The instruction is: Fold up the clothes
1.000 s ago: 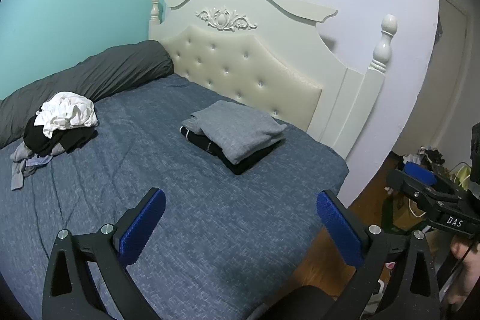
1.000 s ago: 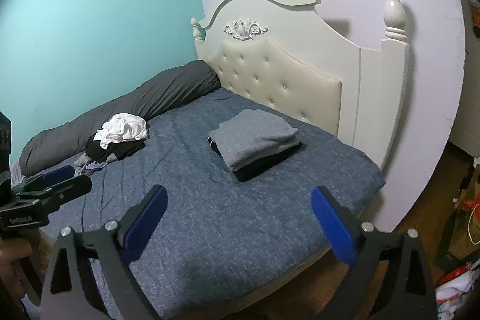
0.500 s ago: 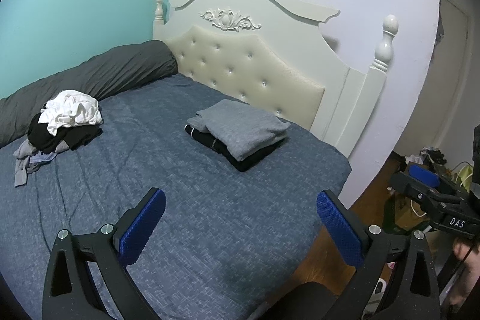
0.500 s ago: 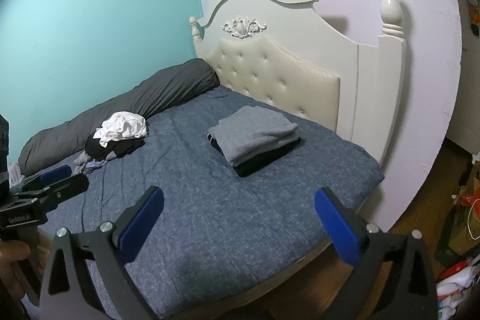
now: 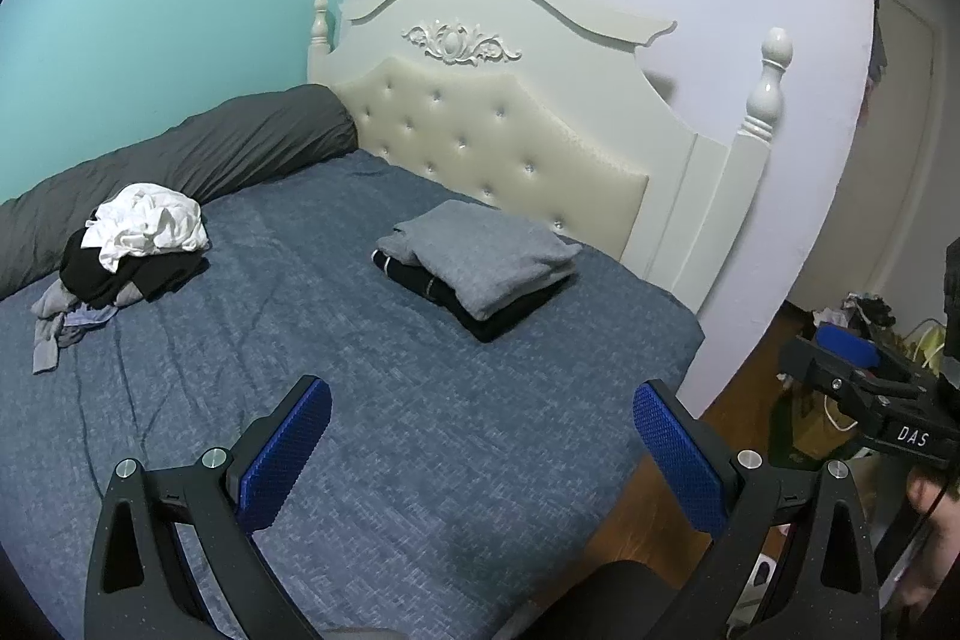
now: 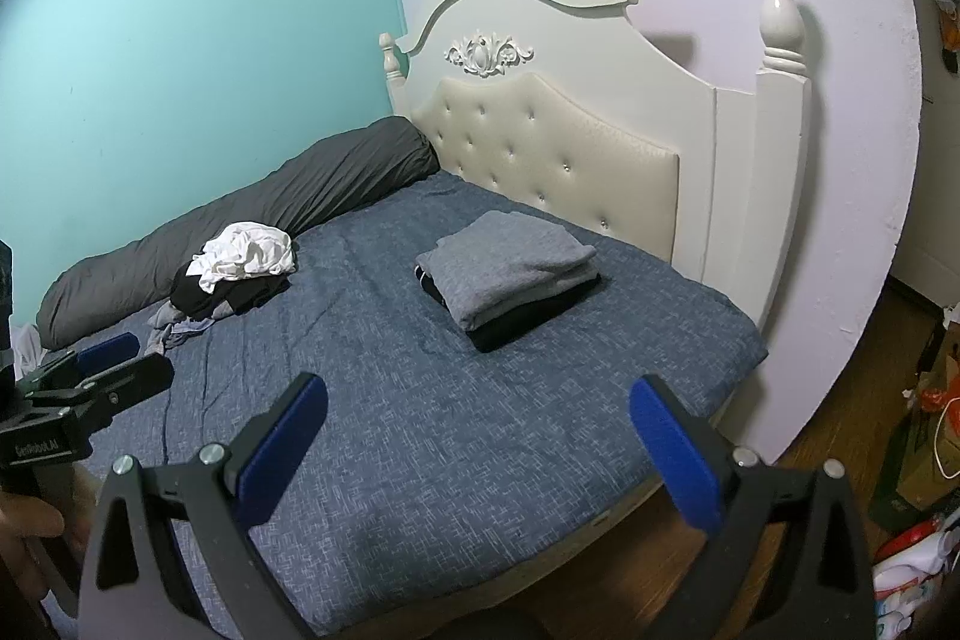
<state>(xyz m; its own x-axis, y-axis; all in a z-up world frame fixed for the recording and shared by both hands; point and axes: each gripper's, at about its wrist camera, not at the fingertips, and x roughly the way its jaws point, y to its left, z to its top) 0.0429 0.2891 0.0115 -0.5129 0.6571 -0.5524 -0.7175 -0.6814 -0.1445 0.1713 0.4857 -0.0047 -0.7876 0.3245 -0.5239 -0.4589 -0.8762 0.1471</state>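
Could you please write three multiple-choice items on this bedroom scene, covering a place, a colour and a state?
1. Where is the folded stack?
A. on the floor
B. on the bed near the headboard
C. on the grey bolster

2. What colour is the top garment of the unfolded pile?
A. white
B. red
C. green

3. How are the left gripper fingers?
A. shut on cloth
B. shut, empty
C. open, empty

Answers:
B, it lies on the blue cover before the headboard.
A, white cloth tops the dark clothes.
C, the blue pads stand apart with only bedding between them.
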